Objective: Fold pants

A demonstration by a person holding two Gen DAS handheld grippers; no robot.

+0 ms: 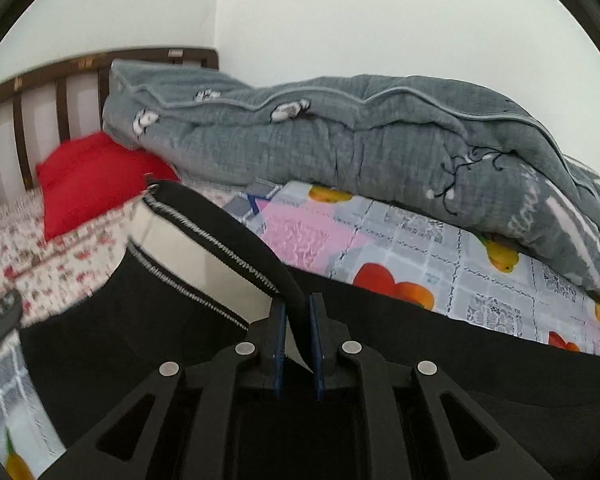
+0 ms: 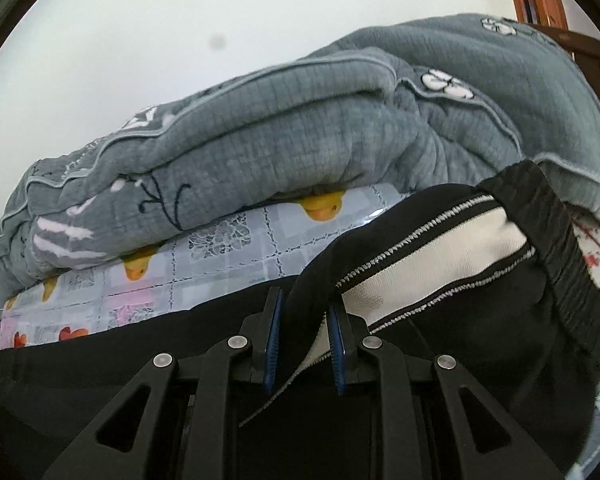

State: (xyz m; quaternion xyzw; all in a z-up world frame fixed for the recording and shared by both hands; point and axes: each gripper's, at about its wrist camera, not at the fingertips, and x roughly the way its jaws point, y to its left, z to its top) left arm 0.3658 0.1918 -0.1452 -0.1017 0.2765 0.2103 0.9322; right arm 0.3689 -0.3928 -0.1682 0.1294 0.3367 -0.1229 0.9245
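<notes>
Left hand-held gripper [image 1: 298,334] bottom centre, pads clamped on black fold of pants [image 1: 172,292]. Right hand-held gripper [image 2: 304,336] same, pinching fabric by white side stripe [image 2: 432,256]. Pants lie on bed across patterned sheet [image 1: 412,240], lower half of both views; grey quilt [image 1: 360,140] behind. Fabric soft, light, limp, prob. slippery; best held at seam/waistband [image 2: 556,240], thicker there.
</notes>
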